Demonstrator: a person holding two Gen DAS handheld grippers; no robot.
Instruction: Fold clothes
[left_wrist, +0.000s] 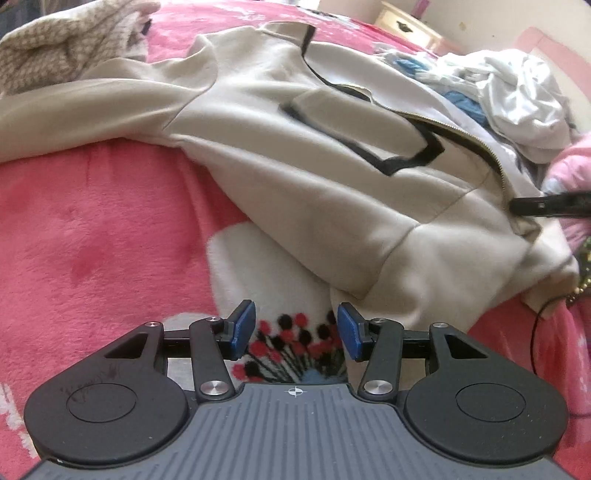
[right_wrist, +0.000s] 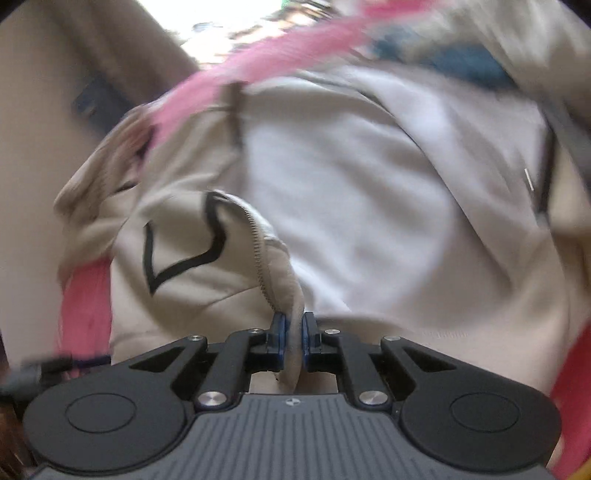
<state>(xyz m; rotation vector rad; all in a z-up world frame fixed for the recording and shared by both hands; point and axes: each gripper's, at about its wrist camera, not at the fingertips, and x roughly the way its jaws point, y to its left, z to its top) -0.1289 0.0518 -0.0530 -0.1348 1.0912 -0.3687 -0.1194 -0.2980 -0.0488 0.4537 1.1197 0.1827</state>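
The right gripper (right_wrist: 293, 332) pinches the jacket's (left_wrist: 314, 177) zip edge, apparently starting to fold the front panel over. The left gripper (left_wrist: 297, 330) hangs half-open, empty, over the blanket (left_wrist: 92, 240); the jacket's hem lies toward one o'clock. Next: carry the edge across, keeping tension.
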